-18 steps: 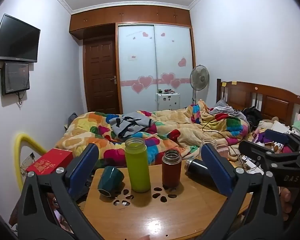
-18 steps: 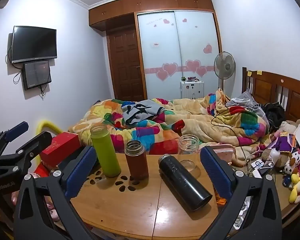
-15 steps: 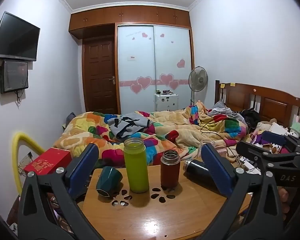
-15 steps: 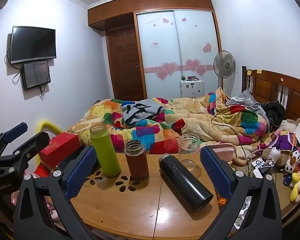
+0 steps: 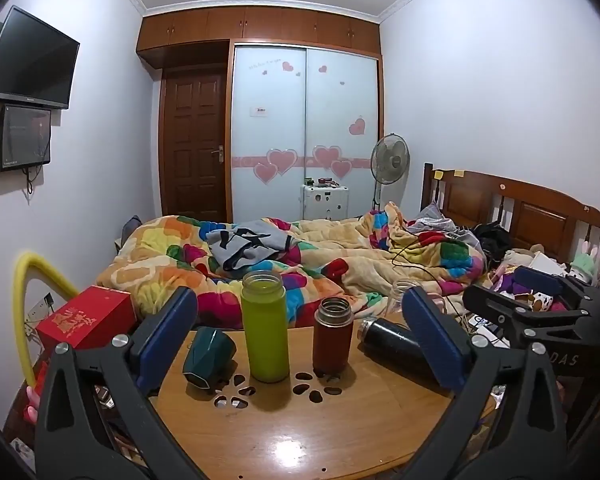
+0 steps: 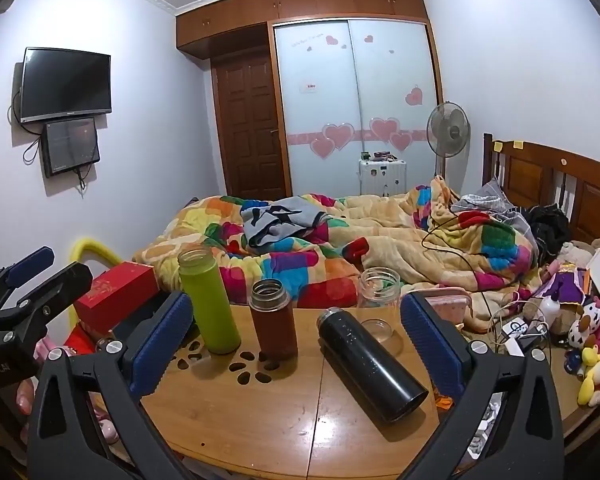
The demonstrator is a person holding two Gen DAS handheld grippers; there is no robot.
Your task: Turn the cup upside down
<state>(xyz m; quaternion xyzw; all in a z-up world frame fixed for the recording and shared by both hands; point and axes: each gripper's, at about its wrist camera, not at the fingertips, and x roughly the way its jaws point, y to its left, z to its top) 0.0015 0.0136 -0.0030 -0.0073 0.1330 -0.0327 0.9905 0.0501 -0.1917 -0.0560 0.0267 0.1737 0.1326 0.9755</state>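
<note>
On the round wooden table a dark teal cup lies on its side at the left. A green bottle and a brown bottle stand upright in the middle, both without lids. A black flask lies on its side at the right, and a clear glass jar stands behind it. My left gripper is open and empty, held above the table's near side. My right gripper is open and empty too, with the brown bottle and black flask between its fingers in view.
A bed with a colourful quilt lies just behind the table. A red box and a yellow tube are at the left. Toys and cables crowd the right side. The table has flower-shaped cut-outs.
Both views have shifted slightly; the left gripper has tilted up a little. Nothing on the table has moved and both grippers stay open.
</note>
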